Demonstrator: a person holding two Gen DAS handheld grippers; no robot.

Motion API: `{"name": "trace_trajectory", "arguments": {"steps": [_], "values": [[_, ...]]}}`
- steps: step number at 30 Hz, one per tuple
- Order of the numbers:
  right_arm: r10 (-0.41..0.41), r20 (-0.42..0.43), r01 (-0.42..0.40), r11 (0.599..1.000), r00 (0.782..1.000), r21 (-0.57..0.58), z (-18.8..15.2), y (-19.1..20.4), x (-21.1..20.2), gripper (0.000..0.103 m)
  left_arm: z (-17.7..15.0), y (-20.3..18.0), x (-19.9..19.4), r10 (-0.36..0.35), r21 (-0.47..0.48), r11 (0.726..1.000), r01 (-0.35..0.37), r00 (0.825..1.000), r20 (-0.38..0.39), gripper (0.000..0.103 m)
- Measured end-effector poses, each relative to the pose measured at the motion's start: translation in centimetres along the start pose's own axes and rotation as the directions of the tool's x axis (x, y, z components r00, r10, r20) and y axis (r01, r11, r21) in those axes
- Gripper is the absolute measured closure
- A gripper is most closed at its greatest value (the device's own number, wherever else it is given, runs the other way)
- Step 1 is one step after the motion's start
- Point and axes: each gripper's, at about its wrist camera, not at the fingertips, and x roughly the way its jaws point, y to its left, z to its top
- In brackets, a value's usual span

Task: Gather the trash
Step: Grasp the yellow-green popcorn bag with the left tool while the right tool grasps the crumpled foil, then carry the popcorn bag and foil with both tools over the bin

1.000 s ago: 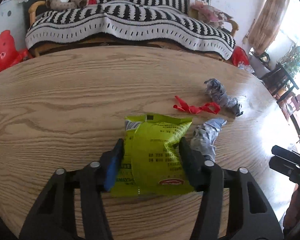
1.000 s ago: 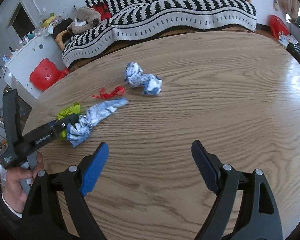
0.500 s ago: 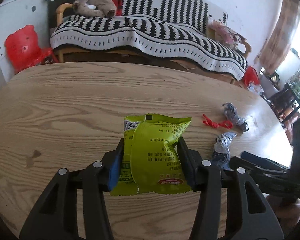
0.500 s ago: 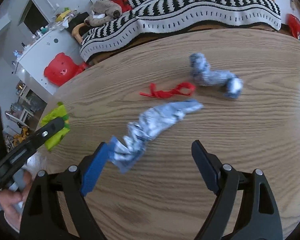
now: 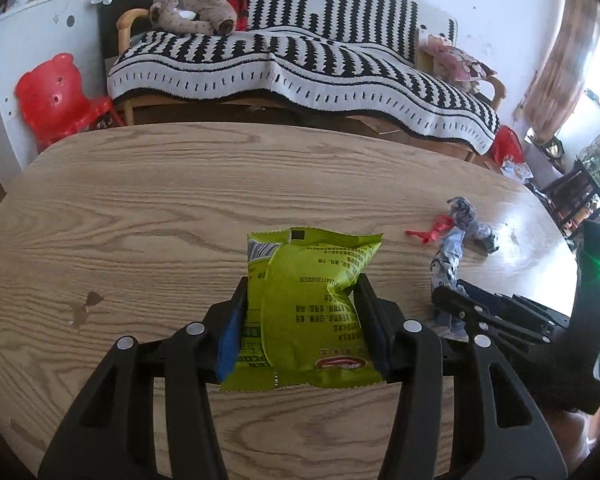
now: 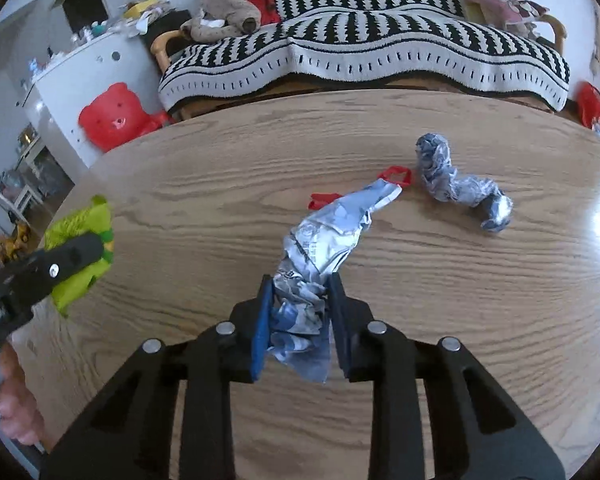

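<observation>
My left gripper (image 5: pixel 302 292) is shut on a green snack bag (image 5: pixel 312 308) and holds it above the wooden table (image 5: pixel 140 208). My right gripper (image 6: pixel 300 292) is shut on the near end of a long crumpled silver-blue wrapper (image 6: pixel 328 236). That wrapper also shows in the left wrist view (image 5: pixel 448 256), with the right gripper (image 5: pixel 500 312) beside it. A second crumpled silver-blue wrapper (image 6: pixel 460 188) and a red scrap (image 6: pixel 398 174) lie on the table beyond. The green bag shows at the left of the right wrist view (image 6: pixel 80 256).
A sofa with a black-and-white striped blanket (image 5: pixel 300 64) stands behind the table. A red bear-shaped chair (image 5: pixel 56 96) stands at the far left by a white cabinet (image 6: pixel 84 64). A small dark stain (image 5: pixel 88 304) marks the table at the left.
My right gripper has moved onto the long silver-blue wrapper and shut on it. My left gripper has kept hold of the green bag and drawn back toward the table's left side.
</observation>
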Motion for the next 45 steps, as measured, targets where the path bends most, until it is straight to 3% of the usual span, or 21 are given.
{"name": "trace_trajectory", "arguments": {"steps": [6,13,22,28,34,45], "values": [[-0.002,0.022,0.002,1.0,1.0,0.003,-1.1,-1.4,-3.6,0.076,-0.3,-3.1,-0.9,-0.022,0.049,0.999,0.022,1.0,0.007,0.052],[-0.049,0.078,0.047,0.999,0.996,0.024,-3.5,-5.0,-10.7,0.076,-2.1,-8.6,-2.0,-0.073,0.132,0.989,0.073,0.997,-0.002,0.052],[-0.163,0.116,0.154,0.985,0.98,0.078,-8.5,-12.5,-19.8,0.076,-5.4,-18.8,-3.2,-0.174,0.265,0.947,0.179,0.984,-0.042,0.052],[-0.247,0.13,0.227,0.962,0.96,0.148,-12.4,-18.0,-25.2,0.076,-8.3,-27.0,-4.1,-0.272,0.36,0.889,0.284,0.959,-0.084,0.052],[-0.325,0.13,0.289,0.928,0.937,0.233,-17.0,-23.2,-30.0,0.076,-12.4,-34.7,-4.4,-0.346,0.452,0.808,0.377,0.926,-0.154,0.052],[-0.432,0.074,0.366,0.833,0.899,0.415,-26.0,-31.1,-36.8,0.076,-17.5,-43.3,-5.3,-0.436,0.519,0.703,0.486,0.871,-0.225,0.052]]}}
